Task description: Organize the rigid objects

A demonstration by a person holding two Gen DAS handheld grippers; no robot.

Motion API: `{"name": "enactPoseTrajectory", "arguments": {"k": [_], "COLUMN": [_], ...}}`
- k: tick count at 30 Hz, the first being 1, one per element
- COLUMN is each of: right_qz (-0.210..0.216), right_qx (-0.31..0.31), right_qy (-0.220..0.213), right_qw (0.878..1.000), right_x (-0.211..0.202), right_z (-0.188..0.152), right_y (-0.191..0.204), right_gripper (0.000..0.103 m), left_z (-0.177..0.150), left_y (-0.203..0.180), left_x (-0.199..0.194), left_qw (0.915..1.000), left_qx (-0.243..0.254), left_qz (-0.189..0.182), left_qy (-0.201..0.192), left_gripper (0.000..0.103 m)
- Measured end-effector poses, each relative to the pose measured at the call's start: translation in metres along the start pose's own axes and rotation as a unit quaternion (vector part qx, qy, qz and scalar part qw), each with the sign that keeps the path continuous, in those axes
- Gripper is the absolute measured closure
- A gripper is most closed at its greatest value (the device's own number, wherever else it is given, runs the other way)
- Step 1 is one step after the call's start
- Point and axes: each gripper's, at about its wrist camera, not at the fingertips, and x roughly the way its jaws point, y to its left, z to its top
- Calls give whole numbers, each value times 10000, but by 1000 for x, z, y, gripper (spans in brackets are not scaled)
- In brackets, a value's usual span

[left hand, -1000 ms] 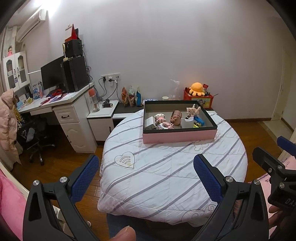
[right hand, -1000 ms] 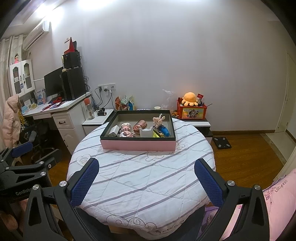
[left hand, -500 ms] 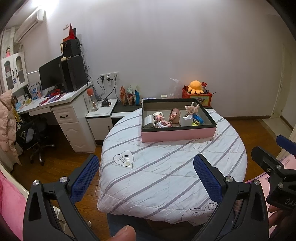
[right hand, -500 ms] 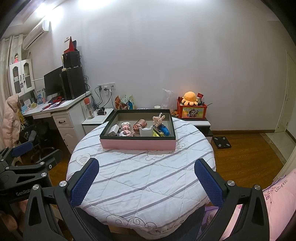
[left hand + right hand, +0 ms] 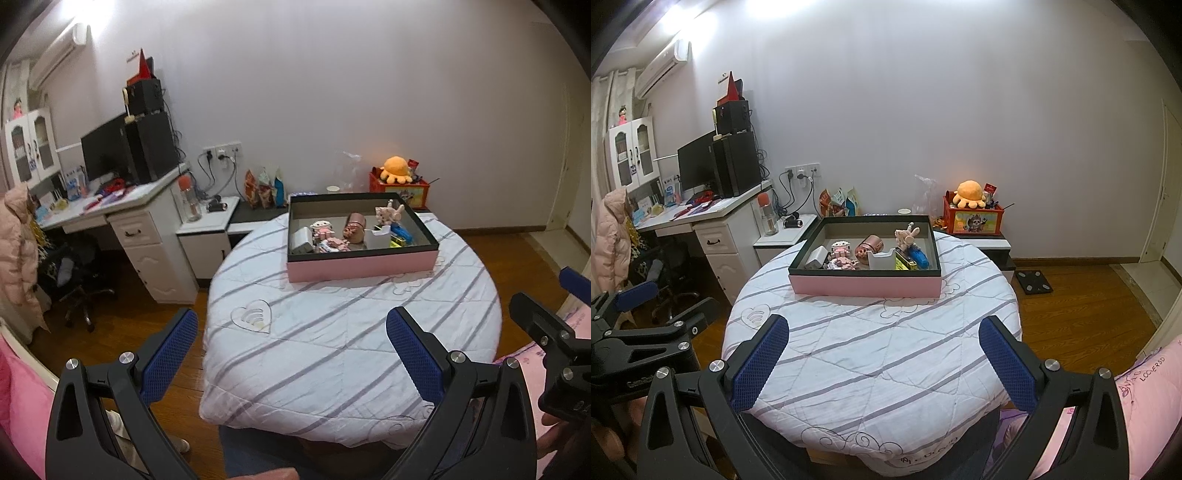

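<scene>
Both claws released: left claw, right claw. Only right cam shows scale on floor beside table w/ toy box.

The round table wears a white quilted cover with grey diagonal stripes and a stitched heart outline. On it sits a box with pink sides, a black rim and a grey inside. The left gripper and right gripper both have black frames and blue dimpled pads. Behind, an orange plush octopus tops a red crate. The floor is brown wood.
</scene>
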Motion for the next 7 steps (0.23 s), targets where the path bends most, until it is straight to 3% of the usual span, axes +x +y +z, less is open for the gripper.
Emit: {"name": "enactPoseTrajectory", "arguments": {"k": [7], "right_qz": [0], "right_qx": [-4], "right_qy": [0], "right_qw": [10000], "right_x": [1], "right_z": [-1], "right_y": [0], "right_gripper": [0], "left_z": [0], "left_y": [1], "left_x": [-3], "left_qw": [9999], "left_qx": [-13], "left_qz": [-138], "left_qy": [-55], "left_gripper": [0]}}
